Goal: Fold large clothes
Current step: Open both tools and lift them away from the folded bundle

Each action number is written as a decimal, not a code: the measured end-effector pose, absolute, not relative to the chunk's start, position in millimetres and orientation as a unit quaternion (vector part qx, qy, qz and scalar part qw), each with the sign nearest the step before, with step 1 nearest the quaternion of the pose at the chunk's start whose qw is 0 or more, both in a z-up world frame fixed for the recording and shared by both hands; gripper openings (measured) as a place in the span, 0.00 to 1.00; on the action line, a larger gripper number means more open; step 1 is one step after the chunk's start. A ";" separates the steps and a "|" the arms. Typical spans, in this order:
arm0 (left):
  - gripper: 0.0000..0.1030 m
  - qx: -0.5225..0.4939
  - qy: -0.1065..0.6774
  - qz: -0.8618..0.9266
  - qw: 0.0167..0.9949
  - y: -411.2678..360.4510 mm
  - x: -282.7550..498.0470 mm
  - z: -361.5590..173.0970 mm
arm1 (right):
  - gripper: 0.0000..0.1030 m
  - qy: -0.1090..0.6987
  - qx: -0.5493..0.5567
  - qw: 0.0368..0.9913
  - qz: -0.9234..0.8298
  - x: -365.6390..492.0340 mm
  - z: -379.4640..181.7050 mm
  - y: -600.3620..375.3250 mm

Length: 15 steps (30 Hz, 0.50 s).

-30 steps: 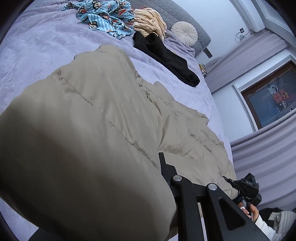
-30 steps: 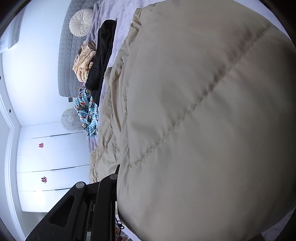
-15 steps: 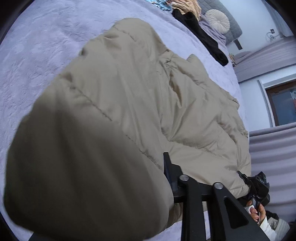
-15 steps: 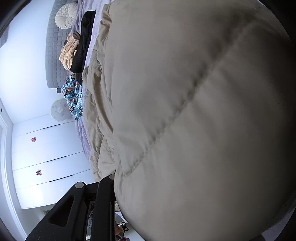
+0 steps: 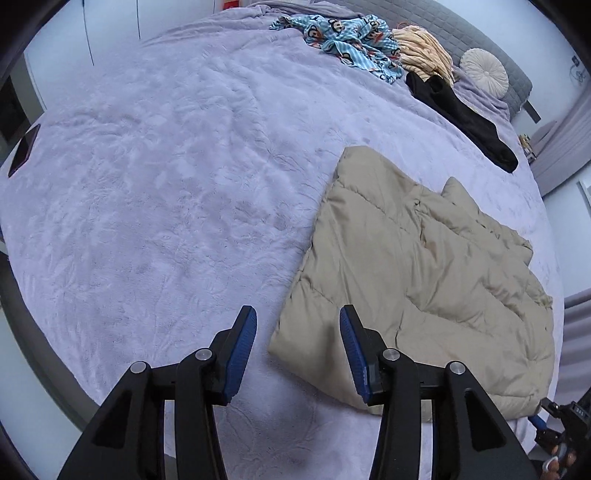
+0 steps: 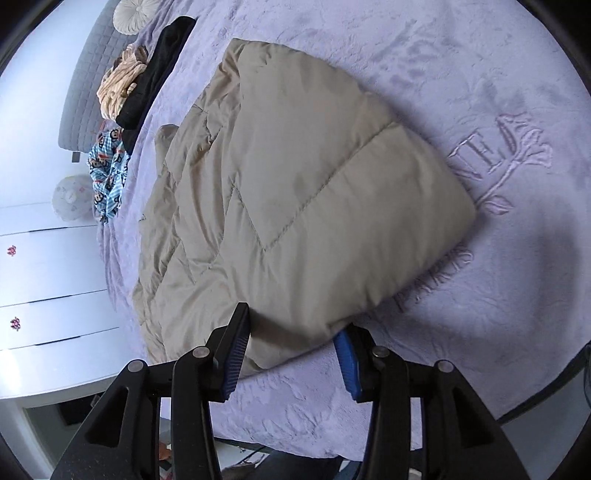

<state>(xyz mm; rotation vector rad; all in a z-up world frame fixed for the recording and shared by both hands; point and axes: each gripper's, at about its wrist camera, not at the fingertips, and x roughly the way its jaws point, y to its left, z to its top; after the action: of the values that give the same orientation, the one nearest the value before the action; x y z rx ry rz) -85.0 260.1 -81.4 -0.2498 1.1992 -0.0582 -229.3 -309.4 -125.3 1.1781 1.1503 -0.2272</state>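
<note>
Left view: my left gripper (image 5: 297, 343) spread wide, gripping nothing, above coat (image 5: 417, 269) corner; coat lies folded near bed (image 5: 166, 166) front edge.
Right view: my right gripper (image 6: 291, 354) released, fingers (image 6: 236, 350) straddling coat (image 6: 295, 192) edge.

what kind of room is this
Most likely a bedroom. A wide bed under a plush lilac blanket fills the view, with a grey quilted headboard and a round cream cushion at its far end. A puffy beige quilted coat lies on it.
</note>
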 end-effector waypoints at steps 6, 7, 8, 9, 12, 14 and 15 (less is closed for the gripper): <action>0.47 -0.062 0.616 -0.023 0.785 234.7 -69.0 -126.8 | 0.39 0.511 0.480 0.713 -0.015 -249.9 -95.8 -280.3; 0.47 -0.054 0.631 -0.019 0.773 232.7 -67.4 -140.0 | 0.39 0.508 0.470 0.722 -0.006 -250.4 -91.9 -275.4; 0.47 -0.051 0.637 -0.018 0.769 230.4 -68.5 -147.6 | 0.39 0.504 0.458 0.732 -0.006 -245.6 -85.5 -272.4; 0.47 -0.050 0.639 -0.015 0.767 230.0 -68.6 -151.0 | 0.39 0.502 0.449 0.739 -0.014 -242.2 -80.2 -269.2; 0.47 -0.036 0.640 -0.010 0.768 227.6 -69.0 -144.2 | 0.39 0.503 0.435 0.744 -0.060 -233.4 -87.1 -279.5; 0.47 -0.026 0.638 -0.012 0.770 225.8 -71.1 -136.2 | 0.39 0.528 0.419 0.731 -0.102 -216.0 -101.8 -288.3; 0.47 -0.022 0.636 -0.013 0.771 225.4 -72.8 -131.4 | 0.39 0.536 0.430 0.718 -0.109 -217.6 -111.3 -292.8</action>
<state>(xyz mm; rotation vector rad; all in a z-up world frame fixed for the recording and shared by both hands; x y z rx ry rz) -72.8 225.4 -131.4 -0.0473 1.3799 -0.0276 -217.6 -292.8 -111.3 0.9507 1.1849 -0.2420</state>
